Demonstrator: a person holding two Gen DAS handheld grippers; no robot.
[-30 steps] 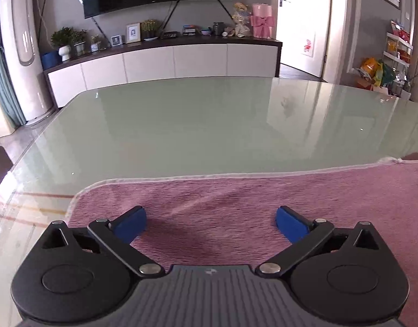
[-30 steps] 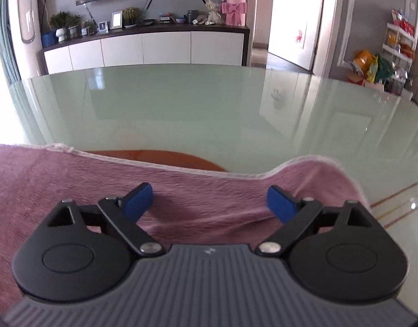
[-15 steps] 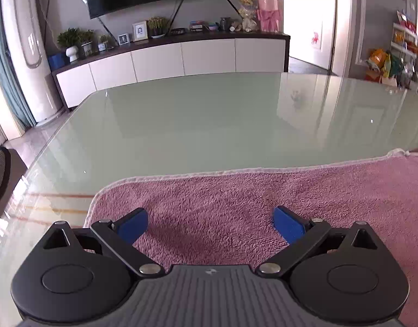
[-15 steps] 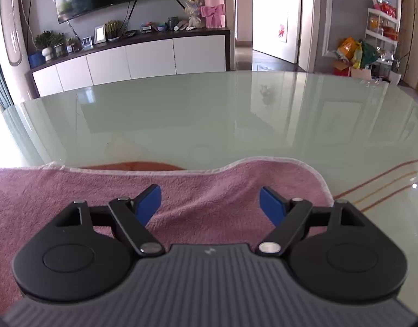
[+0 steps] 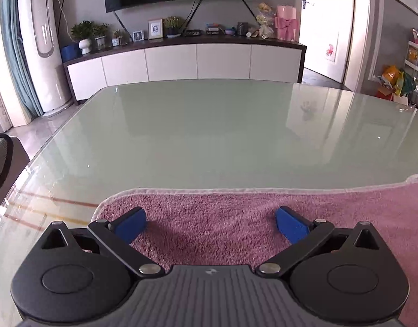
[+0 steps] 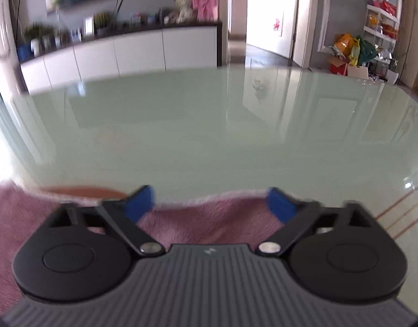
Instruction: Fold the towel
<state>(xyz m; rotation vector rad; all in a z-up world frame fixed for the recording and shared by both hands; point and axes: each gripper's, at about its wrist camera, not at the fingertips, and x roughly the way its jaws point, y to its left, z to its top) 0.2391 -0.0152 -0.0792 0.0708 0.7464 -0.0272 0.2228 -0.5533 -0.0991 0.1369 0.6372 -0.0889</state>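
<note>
The pink towel (image 5: 236, 218) lies flat across the lower part of the left wrist view, its pale hemmed far edge running from lower centre-left out to the right edge of the frame, with a rounded corner at lower left. In the right wrist view the same towel fills the lower left and bottom centre, its far edge wavy and blurred, with a corner near the lower right.

The left gripper (image 5: 210, 223) hangs over the towel near that corner, jaws wide apart; they have just been closing a little, and only flat cloth lies under the gap, none of it pinched. The right gripper (image 6: 209, 204) also stands wide open above the towel's far edge, with nothing in its grasp. That view is smeared, so whether its fingertips touch the cloth cannot be told.

This looks like the approach before a fold: both grippers sit at the two far corners, neither holding. The next move likely calls for lowering each onto its corner, closing on the hem, then lifting both together.

The glass table (image 5: 209, 136) stretches bare beyond, a white cabinet (image 5: 181, 60) along the upper part of the frame.
</note>
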